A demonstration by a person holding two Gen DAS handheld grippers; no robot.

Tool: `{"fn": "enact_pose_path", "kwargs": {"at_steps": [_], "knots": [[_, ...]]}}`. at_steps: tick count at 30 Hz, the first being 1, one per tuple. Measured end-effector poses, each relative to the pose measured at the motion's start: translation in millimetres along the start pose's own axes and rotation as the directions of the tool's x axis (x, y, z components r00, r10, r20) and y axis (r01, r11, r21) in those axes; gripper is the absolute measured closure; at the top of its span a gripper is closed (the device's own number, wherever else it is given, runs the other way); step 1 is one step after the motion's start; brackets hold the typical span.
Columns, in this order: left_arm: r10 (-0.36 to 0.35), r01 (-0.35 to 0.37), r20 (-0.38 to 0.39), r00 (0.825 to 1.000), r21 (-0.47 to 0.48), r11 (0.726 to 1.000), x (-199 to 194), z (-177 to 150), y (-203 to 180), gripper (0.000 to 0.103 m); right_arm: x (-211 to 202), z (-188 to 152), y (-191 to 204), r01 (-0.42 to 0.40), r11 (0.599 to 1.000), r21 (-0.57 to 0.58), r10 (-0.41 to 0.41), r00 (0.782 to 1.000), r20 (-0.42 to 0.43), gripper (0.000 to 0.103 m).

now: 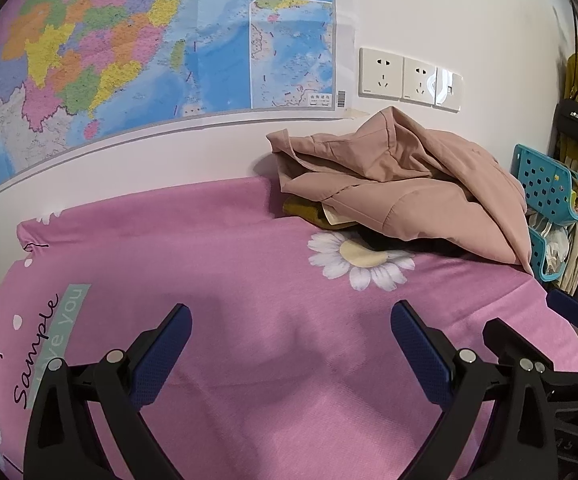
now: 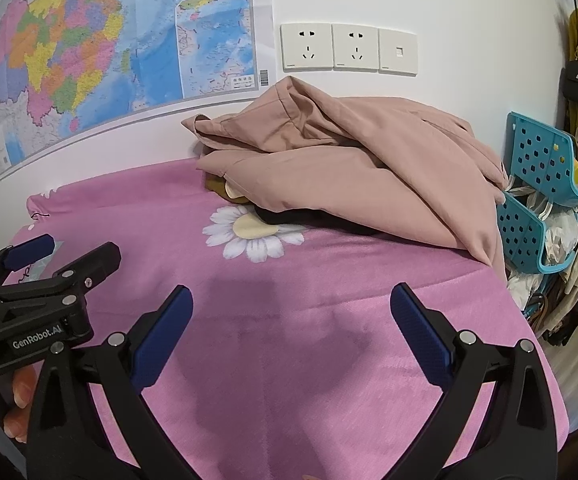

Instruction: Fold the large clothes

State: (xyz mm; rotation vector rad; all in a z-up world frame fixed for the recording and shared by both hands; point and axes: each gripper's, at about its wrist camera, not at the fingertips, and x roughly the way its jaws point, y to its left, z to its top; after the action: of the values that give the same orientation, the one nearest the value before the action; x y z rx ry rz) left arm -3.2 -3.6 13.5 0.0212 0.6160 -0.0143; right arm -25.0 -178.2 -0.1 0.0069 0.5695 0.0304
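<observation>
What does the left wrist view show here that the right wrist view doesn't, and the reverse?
Only the left wrist view shows the "Sample" lettering on the pink sheet in full.

Only the right wrist view shows fingers of the hand gripping the left tool and its "GenRobot.AI" label.

Both show the open tools, the crumpled pink garment untouched at the far edge, the daisy print, the wall map, the sockets and the blue basket.

Matt pink cloth garment (image 2: 353, 160)
</observation>
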Motion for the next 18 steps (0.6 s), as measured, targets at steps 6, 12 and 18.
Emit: {"fn": "enact_pose_path", "kwargs": {"at_steps": [6,12,18], "knots": [[-0.004,0.004,-0.008,1.000,-0.002,1.000,4,1,-1,0.007,4,3,-2,0.004,1.000,-0.010,-0.003,1.000,0.002,0.006],[-0.014,0.014,-0.019,1.000,-0.002,1.000,11,4,-2,0.007,8,5,-4,0.011,1.000,-0.024,-0.011,1.000,0.003,0.006],[-0.028,0.028,-0.024,0.999,0.004,1.000,17,10,-7,0.007,11,13,-9,0.020,0.999,-0.036,-0.019,1.000,0.019,0.006]]}}
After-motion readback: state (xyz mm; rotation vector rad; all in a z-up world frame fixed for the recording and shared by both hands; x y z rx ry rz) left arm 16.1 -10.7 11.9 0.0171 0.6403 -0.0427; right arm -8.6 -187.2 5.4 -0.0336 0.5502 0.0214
